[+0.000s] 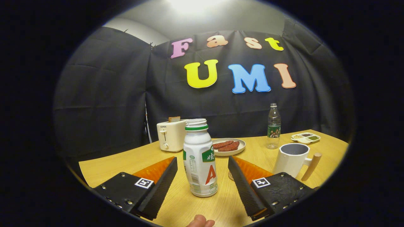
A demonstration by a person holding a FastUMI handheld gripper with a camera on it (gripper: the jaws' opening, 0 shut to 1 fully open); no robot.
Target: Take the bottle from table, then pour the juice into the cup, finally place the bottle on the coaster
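A white juice bottle [199,157] with a green neck ring and no cap stands upright on the wooden table [126,160]. It is between the two fingers of my gripper [202,158], which is open. Both fingers [161,186] stand a little apart from the bottle's sides. To the right, just beyond the right finger, stands a white cup [292,159] with a wooden handle. A small pale rim [231,176] peeks out by the right finger's inner side, mostly hidden; I cannot tell what it is.
Behind the juice bottle are a white toaster [170,135] with bread in it and a plate [241,145] with reddish slices. A clear water bottle [273,126] and a small divided dish [305,137] stand at the back right. A person's fingertip [200,221] shows below.
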